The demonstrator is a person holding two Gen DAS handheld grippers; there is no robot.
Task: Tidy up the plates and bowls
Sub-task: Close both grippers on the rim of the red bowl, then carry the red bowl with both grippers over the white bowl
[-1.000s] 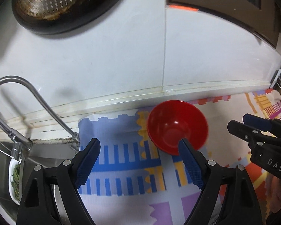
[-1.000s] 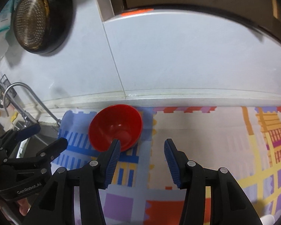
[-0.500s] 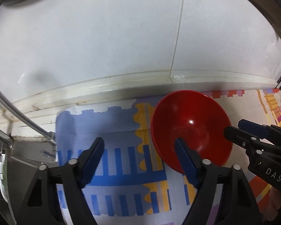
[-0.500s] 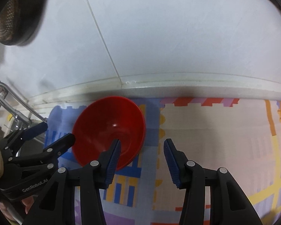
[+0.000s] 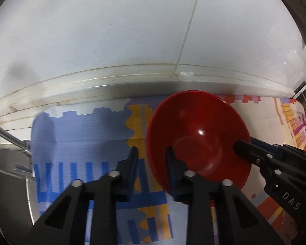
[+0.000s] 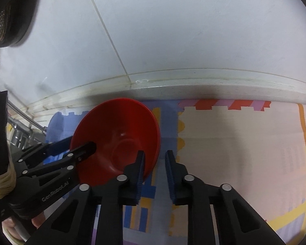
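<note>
A red bowl (image 5: 197,140) sits on a patterned mat (image 5: 81,143) on the counter, just in front of the white tiled wall (image 5: 112,30). The left gripper (image 5: 151,163) and right gripper (image 6: 154,163) are closing their fingers on opposite sides of its rim, one finger of each inside the bowl. Such thin rim grips look risky: uneven lifting could tilt the bowl and let it slip free.

One glossy red plastic bowl (image 5: 197,134) out there, on one patterned, multicoloured mat (image 5: 79,134). Two black two-finger grippers: left gripper (image 5: 151,161) and right gripper (image 6: 154,163). One metal tap (image 6: 24,120) at the mat's left edge.
</note>
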